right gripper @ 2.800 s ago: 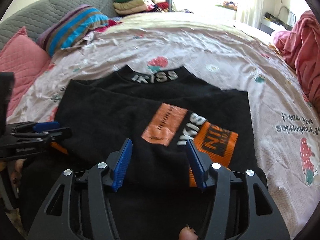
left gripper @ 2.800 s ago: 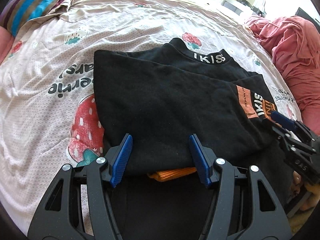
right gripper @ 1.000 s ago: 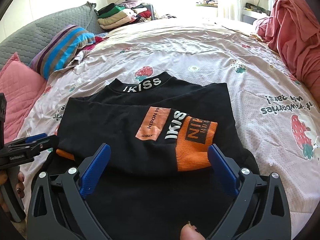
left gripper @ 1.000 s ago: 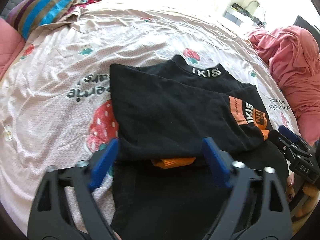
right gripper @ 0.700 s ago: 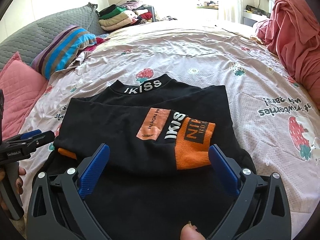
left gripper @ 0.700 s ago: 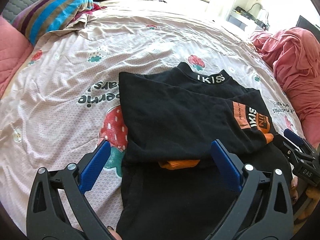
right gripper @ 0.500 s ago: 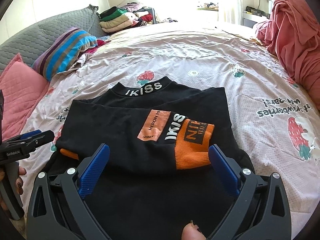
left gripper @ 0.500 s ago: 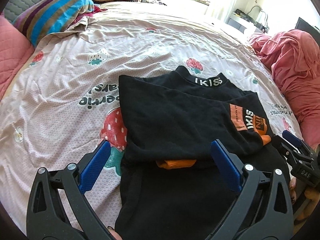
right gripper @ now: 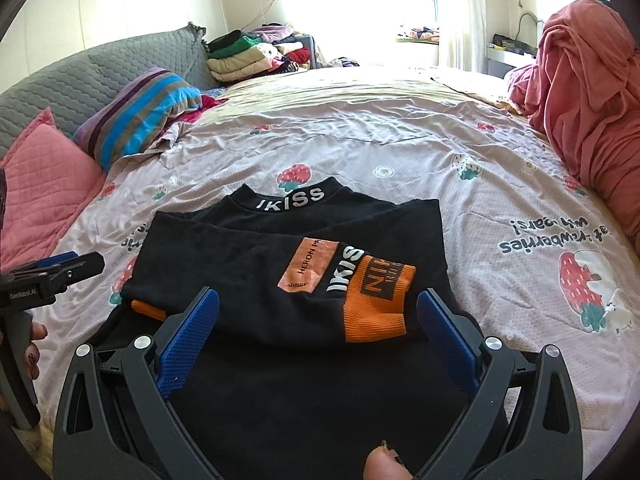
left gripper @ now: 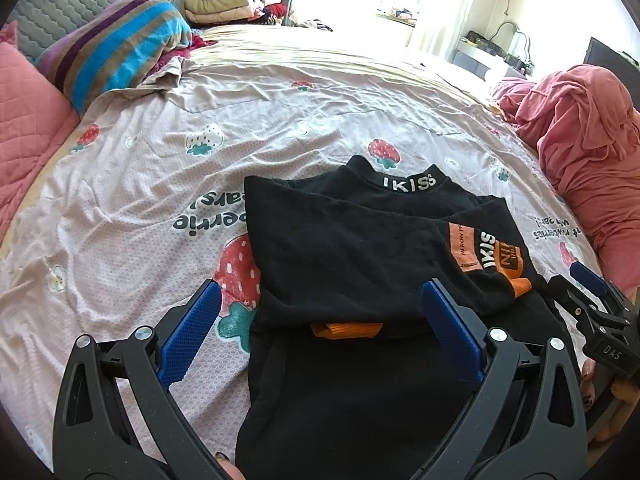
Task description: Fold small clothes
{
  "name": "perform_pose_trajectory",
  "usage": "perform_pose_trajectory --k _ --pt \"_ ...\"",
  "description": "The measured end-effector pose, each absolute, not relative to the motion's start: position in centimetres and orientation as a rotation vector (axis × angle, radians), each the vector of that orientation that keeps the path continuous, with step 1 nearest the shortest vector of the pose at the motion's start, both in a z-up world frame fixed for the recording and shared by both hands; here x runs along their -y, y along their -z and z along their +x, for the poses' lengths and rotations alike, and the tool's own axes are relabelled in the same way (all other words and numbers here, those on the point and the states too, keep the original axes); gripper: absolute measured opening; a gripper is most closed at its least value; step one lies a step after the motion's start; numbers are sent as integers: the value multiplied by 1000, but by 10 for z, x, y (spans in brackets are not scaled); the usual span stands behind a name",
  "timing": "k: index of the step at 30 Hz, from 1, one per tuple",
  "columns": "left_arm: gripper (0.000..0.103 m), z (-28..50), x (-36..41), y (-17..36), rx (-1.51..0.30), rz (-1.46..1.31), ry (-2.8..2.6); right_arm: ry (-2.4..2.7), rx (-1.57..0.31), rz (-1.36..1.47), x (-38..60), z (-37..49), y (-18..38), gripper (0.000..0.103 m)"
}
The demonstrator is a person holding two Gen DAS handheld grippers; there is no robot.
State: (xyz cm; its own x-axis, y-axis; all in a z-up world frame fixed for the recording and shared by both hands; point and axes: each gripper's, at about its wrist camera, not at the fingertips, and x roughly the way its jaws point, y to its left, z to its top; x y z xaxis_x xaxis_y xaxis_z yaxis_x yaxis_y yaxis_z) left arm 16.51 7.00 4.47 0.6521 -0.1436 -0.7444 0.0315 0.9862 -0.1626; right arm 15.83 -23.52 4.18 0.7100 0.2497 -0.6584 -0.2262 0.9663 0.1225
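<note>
A black sweater (left gripper: 340,248) with an "IKISS" collar (left gripper: 408,182) lies flat on the bed, both sleeves folded across its chest. One orange cuff (right gripper: 376,308) lies on top at the right; the other cuff (left gripper: 346,329) peeks out from under the fold. My left gripper (left gripper: 320,300) hovers open above the sweater's near left part, nothing between its blue pads. My right gripper (right gripper: 318,300) is open too, over the near right part, holding nothing. Each gripper shows in the other's view: the right gripper (left gripper: 592,304) and the left gripper (right gripper: 60,268).
The strawberry-print sheet (left gripper: 160,184) covers the bed. A striped pillow (left gripper: 116,56) and a pink cushion (left gripper: 24,92) lie far left, a heap of pink blanket (left gripper: 580,120) at the right, and a stack of folded clothes (right gripper: 248,56) at the back. A thumb (right gripper: 384,464) shows at the bottom edge.
Both grippers' jaws have spread from narrow to wide and both have drawn back and up from the sweater. The folded sleeves stay where they lay.
</note>
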Motion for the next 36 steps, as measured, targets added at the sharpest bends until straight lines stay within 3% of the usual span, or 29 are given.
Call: perform_pose_trajectory --k 36 --pt "94 92 -61 -32 -845 -59 80 -267 -778 37 268 106 -29 98"
